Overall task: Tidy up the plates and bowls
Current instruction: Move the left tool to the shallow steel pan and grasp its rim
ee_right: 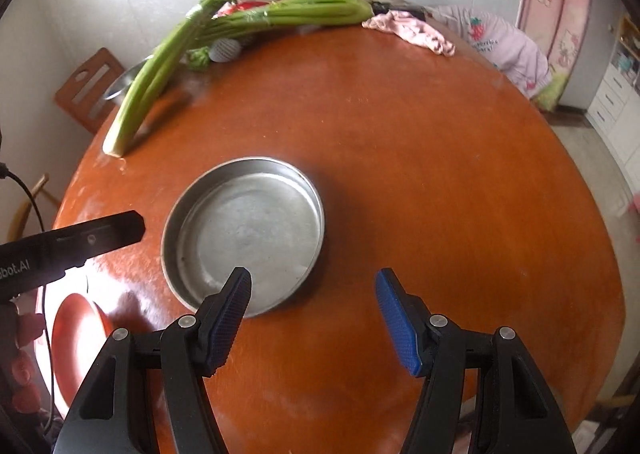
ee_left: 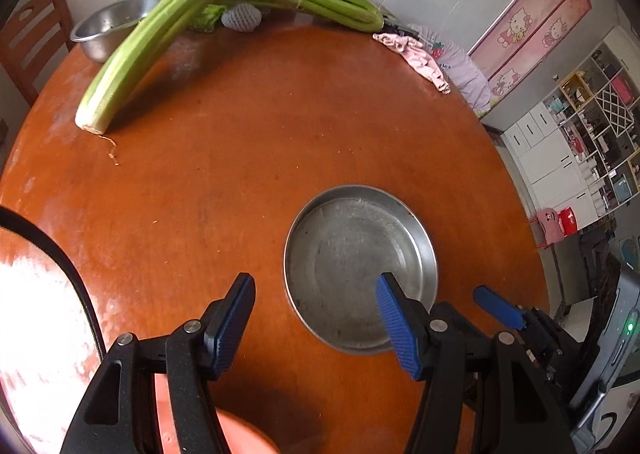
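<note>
Hovering over a round orange-brown wooden table [ee_left: 280, 142], both grippers empty. Noted left to right.

Far left: steel mixing bowl [ee_left: 110, 28] at the table's back edge, with a long bundle of green celery stalks [ee_left: 132, 62] lying partly across its rim. Near left edge: a red-orange plate [ee_right: 76, 338], glare-washed, edge detail unclear.

Left gripper [ee_left: 316, 322]: jaws partly spread, nothing between the pads. Its right finger [ee_left: 396, 326] overlaps the near rim of the shallow round stainless-steel plate [ee_left: 360, 266] in view; whether it touches cannot be told.

Steel plate sits alone near the table's centre, well apart from the mixing bowl.

Right gripper [ee_right: 314, 322]: jaws likewise partly spread, empty. Its left finger [ee_right: 230, 318] overlaps the steel plate's near rim from the other side.

Risks, as judged:
- Both grippers are converging on one plate; fingers may collide.
- Thin, slick upright rim: a pinch by one pad inside and one outside could slip, or tip the plate.
- Pushing down on the rim could skid the plate across the polished wood.
- Celery across the bowl would block stacking there.
</note>
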`<state>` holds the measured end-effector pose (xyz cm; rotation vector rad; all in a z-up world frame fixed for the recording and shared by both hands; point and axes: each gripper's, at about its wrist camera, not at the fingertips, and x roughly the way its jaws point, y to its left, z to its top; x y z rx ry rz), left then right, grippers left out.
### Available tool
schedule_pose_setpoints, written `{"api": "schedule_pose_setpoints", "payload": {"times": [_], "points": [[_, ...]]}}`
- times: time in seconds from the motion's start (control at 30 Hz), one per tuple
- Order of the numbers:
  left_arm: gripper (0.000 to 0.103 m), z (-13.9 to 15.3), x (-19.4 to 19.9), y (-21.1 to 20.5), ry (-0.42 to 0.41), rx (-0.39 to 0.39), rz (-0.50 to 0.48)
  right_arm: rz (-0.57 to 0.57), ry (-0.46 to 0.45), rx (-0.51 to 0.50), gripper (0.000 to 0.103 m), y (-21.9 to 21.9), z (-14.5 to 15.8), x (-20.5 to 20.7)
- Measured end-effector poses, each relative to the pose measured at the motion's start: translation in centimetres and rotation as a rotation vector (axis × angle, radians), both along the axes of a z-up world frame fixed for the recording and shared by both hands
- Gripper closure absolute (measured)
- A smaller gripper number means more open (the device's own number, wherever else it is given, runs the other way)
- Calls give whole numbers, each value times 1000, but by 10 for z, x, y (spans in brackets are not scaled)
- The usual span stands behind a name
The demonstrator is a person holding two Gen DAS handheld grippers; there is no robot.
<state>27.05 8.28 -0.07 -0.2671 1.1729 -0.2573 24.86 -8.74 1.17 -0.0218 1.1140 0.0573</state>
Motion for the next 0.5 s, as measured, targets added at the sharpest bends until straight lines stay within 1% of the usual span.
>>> {"api": "schedule_pose_setpoints", "payload": {"times": [0.1,0.13,0.27,0.4,0.5], "points": [[41,-8,9,-6,13,0,-6,-5,24,6,37,-1,-10,6],[41,-11,12,-8,19,-2,-9,3,28,31,37,-1,-13,7],[41,-22,19,-13,38,-6,-18,22,37,72,37,1,-18,10],[41,-30,25,-14,60,-17,-21,53,50,81,39,7,-22,9],[41,-33,27,-15,61,-23,-25,66,63,82,42,12,-26,10]]}}
